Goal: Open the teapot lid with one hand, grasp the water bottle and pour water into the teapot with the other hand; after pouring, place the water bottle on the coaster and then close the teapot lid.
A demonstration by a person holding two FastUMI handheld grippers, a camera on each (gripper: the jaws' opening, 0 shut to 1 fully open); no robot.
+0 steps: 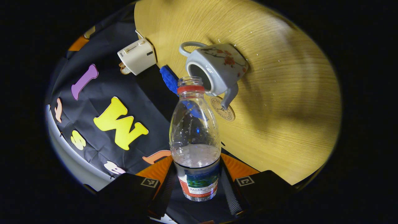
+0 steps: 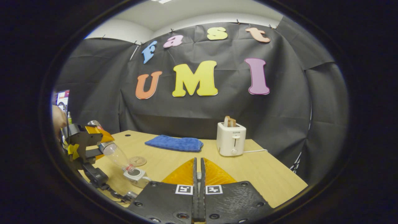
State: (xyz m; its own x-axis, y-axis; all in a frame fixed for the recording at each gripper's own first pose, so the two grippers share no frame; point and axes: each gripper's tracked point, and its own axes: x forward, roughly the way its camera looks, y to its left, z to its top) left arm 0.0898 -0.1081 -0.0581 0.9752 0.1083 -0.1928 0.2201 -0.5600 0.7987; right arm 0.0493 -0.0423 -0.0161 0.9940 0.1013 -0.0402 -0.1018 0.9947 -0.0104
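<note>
We grip the thin, light, crushable bottle (image 1: 195, 140) low at its label in the left gripper (image 1: 199, 183), mouth over the teapot (image 1: 216, 71), our right gripper (image 2: 198, 177) pinched closed.

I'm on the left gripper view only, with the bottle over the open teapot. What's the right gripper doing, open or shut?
Observer: The right gripper is shut, with its fingers together above the table. I cannot tell whether they pinch anything.
Operator: How does the bottle look from that side?
Observer: In the right gripper view the water bottle tilts steeply, mouth down, with its neck right at the teapot opening.
</note>
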